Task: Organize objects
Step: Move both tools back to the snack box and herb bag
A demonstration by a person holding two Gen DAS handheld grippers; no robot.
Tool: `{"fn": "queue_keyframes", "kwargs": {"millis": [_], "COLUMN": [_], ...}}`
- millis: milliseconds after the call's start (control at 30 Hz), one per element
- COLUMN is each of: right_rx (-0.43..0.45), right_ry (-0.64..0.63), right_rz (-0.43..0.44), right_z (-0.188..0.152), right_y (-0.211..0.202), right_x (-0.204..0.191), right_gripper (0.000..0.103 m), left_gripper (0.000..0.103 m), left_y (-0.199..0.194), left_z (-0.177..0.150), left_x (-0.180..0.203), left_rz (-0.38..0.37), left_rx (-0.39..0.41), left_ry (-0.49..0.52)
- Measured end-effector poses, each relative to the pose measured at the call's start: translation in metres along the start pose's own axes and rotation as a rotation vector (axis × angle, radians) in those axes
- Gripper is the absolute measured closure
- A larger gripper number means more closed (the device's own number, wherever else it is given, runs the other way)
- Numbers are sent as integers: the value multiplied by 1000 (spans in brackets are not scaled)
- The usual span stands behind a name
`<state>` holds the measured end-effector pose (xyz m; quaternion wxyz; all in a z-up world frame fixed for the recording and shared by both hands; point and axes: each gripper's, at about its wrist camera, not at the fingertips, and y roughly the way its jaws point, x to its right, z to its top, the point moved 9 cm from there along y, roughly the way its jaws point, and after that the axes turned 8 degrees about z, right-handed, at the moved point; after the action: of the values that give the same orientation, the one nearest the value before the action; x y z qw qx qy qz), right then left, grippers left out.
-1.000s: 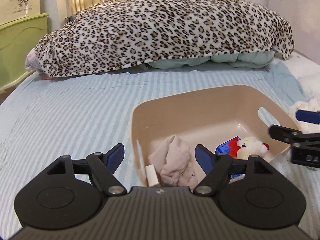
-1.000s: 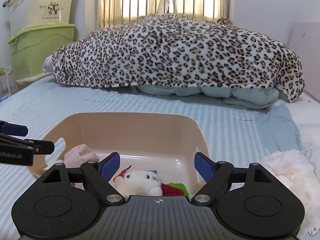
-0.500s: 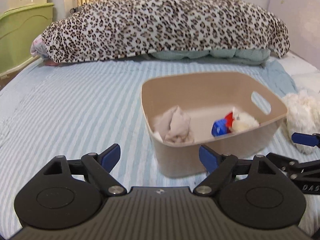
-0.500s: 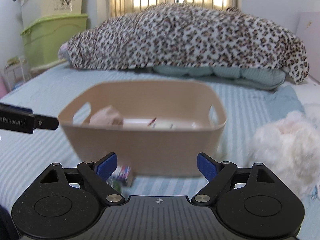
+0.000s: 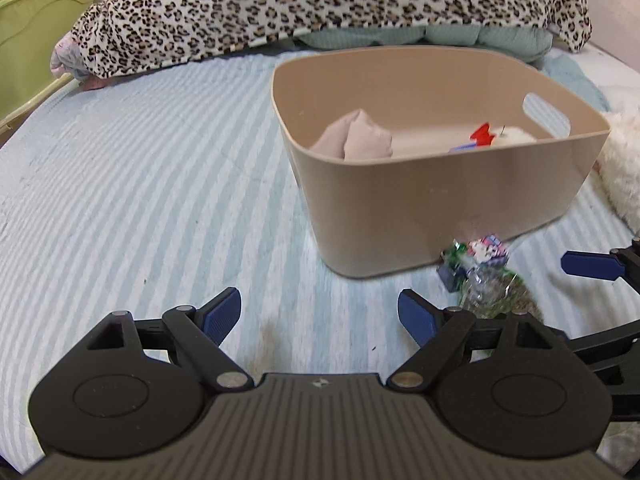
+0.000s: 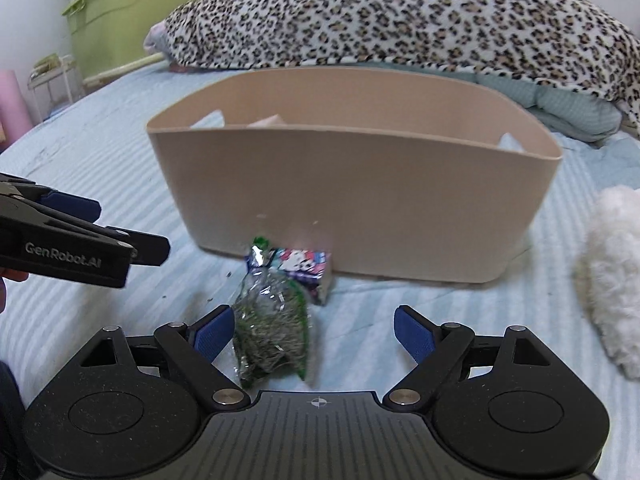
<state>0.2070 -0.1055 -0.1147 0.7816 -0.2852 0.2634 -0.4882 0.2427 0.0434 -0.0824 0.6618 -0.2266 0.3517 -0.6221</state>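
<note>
Bed (image 5: 140, 184) with a pale blue striped sheet fills most of both views. Leopard-print blanket (image 5: 320, 4) heaped across the top of the frame, over a pale green quilt (image 6: 560, 108). Green storage bin (image 6: 128, 16) at upper left of the right wrist view. Beige basket (image 5: 440, 200) sits on the sheet, centre right in the left wrist view, centre in the right wrist view; inside it a pinkish cloth (image 5: 356, 140) at the left and a white plush toy (image 5: 512, 138) with a red bit at the right. White fluffy thing (image 6: 612, 280) lies on the sheet at the right edge, near the basket. Clear bag of green-brown bits (image 6: 272, 328) lies on the sheet just in front of the basket, with a small colourful box (image 6: 308, 270) touching the basket's front wall. Right gripper (image 6: 308, 330) released, low over the sheet, bag between its fingers and against the left one. Left gripper (image 5: 320, 314) released, empty, over bare sheet at lower centre.
</note>
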Motion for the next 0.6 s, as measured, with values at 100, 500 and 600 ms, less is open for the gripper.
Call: {"fn": "queue_keyframes", "kwargs": {"millis": [100,500,600], "right_rx": [-16,-25,-22], "right_ry": [0,64,90], "right_rz": [5,-37,-56], "right_z": [-2,-10,-16], "right_y": [12,16,8], "right_x": [-2,26,39], "right_gripper": [16,59,62], "left_gripper": [17,17,17], "left_y": [5,6,6], "left_z": [-3,2,6], "left_x": [1,19,35], "left_rz": [2,-89,-121], "left_rx": [-15,-25,-18], "left_ry": [1,-27,-35]}}
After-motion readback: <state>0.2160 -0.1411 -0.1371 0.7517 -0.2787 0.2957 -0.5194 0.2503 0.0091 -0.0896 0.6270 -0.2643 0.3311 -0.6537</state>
